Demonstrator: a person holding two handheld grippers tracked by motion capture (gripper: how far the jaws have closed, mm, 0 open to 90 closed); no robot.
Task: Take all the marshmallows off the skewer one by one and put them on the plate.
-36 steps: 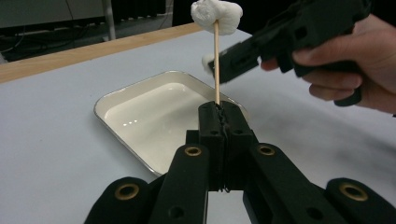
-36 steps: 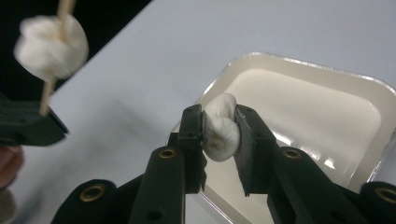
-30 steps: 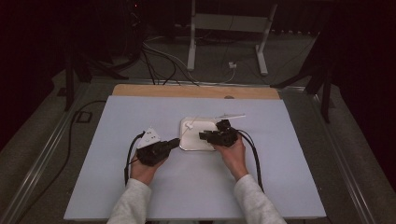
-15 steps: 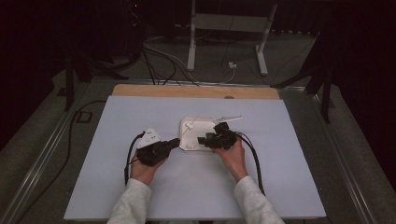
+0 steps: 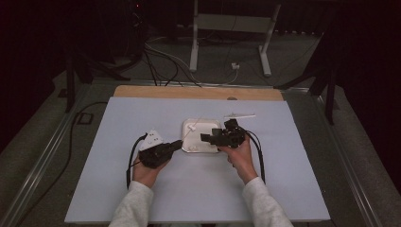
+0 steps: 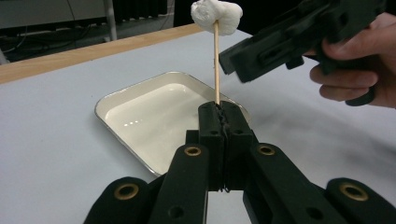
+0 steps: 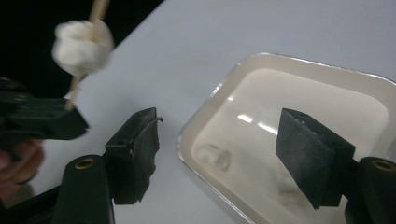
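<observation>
My left gripper (image 6: pixel 223 112) is shut on the lower end of a thin wooden skewer (image 6: pixel 216 60), which stands upright with a white marshmallow (image 6: pixel 216 15) on its tip. In the high view that gripper (image 5: pixel 178 143) sits at the left edge of a shallow cream tray (image 5: pixel 208 126). My right gripper (image 5: pixel 204 138) hovers over the tray, pointing left towards the skewer. In its own view the right gripper (image 7: pixel 224 151) stands open with nothing between the pads, the marshmallow (image 7: pixel 83 44) up at the left and the tray (image 7: pixel 299 88) beneath.
Pale lumps (image 7: pixel 212 156) lie in the tray's near corner. A second white stick (image 5: pixel 239 115) rests on the grey mat behind the tray. A small white card (image 5: pixel 152 137) lies by my left hand. Cables and stand legs cross the floor beyond the wooden table edge (image 5: pixel 198 92).
My right gripper has shifted slightly left and lower over the tray, closer to the skewer. The left gripper and its skewer have stayed put.
</observation>
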